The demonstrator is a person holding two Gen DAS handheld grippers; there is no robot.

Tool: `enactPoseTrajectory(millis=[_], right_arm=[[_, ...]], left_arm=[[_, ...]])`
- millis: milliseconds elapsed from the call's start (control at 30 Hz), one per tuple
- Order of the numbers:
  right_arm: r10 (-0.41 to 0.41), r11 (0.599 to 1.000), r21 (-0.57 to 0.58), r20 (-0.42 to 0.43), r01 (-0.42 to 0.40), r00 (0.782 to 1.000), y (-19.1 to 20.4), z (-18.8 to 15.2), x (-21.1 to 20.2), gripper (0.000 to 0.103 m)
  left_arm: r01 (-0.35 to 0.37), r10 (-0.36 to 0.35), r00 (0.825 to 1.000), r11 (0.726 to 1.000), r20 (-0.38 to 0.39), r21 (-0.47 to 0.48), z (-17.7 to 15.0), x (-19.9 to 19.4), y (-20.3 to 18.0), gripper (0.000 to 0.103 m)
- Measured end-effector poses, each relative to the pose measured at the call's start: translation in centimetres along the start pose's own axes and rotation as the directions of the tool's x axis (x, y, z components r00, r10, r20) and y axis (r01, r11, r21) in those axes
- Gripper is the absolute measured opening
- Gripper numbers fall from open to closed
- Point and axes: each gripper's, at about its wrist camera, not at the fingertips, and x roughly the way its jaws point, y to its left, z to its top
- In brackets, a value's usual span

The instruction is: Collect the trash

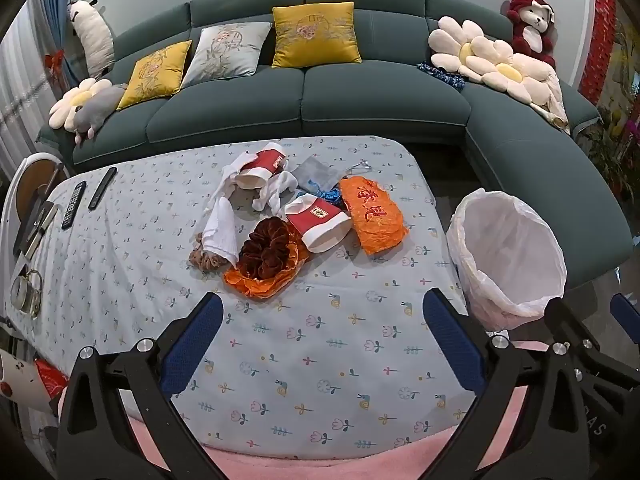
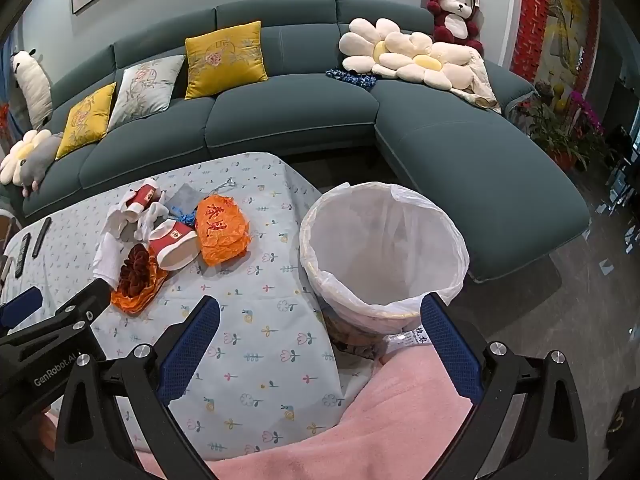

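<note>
Nothing has gone into the bin so far, as we read it: the round waste basket lined with a white plastic bag (image 2: 384, 252) stands at the right edge of the bench (image 1: 320, 344), which is draped in a pale blue flower-print cloth, and we see nothing inside its liner. The litter sits in one heap at the middle of the bench, toward the far side: two red-and-white paper cups (image 1: 318, 222), both lying on their sides, a crumpled orange plastic bag with red characters (image 1: 374, 214), a second orange wrapper (image 1: 260, 280) with a dark brown ruffled piece (image 1: 266, 250) on top, white tissue or cloth scraps (image 1: 220, 228), and a bit of blue string (image 1: 330, 196). All of it is left to collect. Two black remote controls (image 1: 86, 198) lie at the far left and look like keepers, not trash.

We hold both tools near the front edge, tilted down over the cloth. Our left tool (image 1: 320, 344) has its blue pads wide apart with nothing between them, short of the heap. Our right tool (image 2: 320, 344) is likewise spread and empty, just in front of the basket.
</note>
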Motion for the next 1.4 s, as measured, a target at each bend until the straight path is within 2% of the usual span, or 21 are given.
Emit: enactPoseTrajectory(millis=[1400], right_arm=[[-0.032, 0.999, 0.005, 0.035, 0.032, 0.999, -0.3, -0.2, -1.2, 0.096]], left_arm=[[-0.004, 0.003, 1.000, 1.000, 0.022, 0.013, 0.4, -1.1, 0.2, 0.096]])
